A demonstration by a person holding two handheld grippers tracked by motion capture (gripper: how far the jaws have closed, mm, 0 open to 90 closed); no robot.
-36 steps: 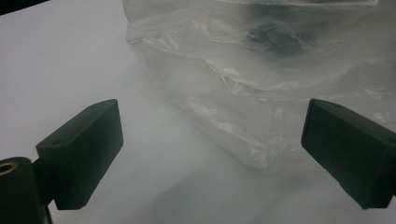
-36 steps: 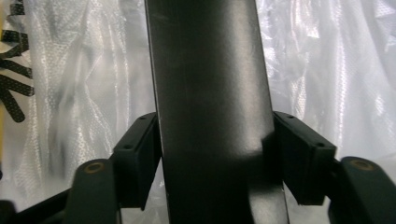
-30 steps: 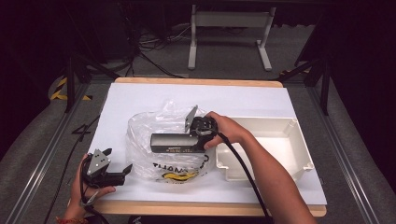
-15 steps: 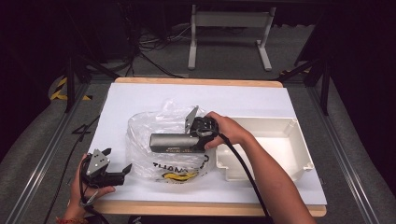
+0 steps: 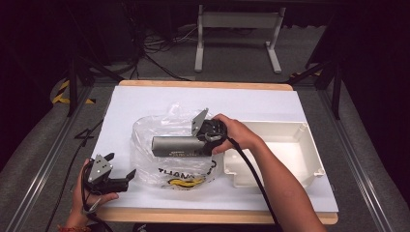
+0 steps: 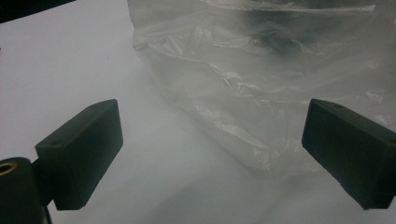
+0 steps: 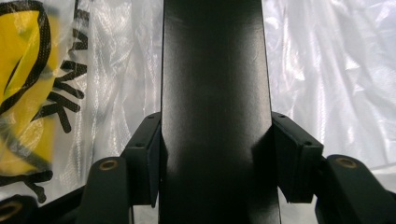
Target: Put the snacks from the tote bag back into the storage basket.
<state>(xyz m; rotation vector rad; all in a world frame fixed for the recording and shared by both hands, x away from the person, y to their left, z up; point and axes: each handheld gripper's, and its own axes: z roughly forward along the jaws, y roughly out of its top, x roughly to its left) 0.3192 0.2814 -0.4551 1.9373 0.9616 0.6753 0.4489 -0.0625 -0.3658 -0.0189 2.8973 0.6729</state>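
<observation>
A long dark grey box (image 5: pixel 178 145) is being gripped at one end by the right gripper (image 5: pixel 209 136), whose jaws are pressed flat against both of its sides, as is plain in the right gripper view, where the box (image 7: pixel 215 112) is running straight up between them. The box is being held lying level over the crumpled clear plastic bag (image 5: pixel 164 159) in the middle of the white table cover (image 5: pixel 145 101), just left of the white tray (image 5: pixel 309 145); whether it is resting on the plastic or being kept just above it cannot be told. Compared with a second ago almost nothing is being altered: box, bag and both hands are being kept where they were, and the grip has been firmed only slightly. That is being read as a hold now settled, so that the box is judged ready to be carried, probably toward the tray or into the bag. The left gripper (image 5: pixel 117 180) is being kept idle at the table's near left corner, its jaws spread wide with nothing between them, the bag's edge (image 6: pixel 243 93) lying just ahead.
</observation>
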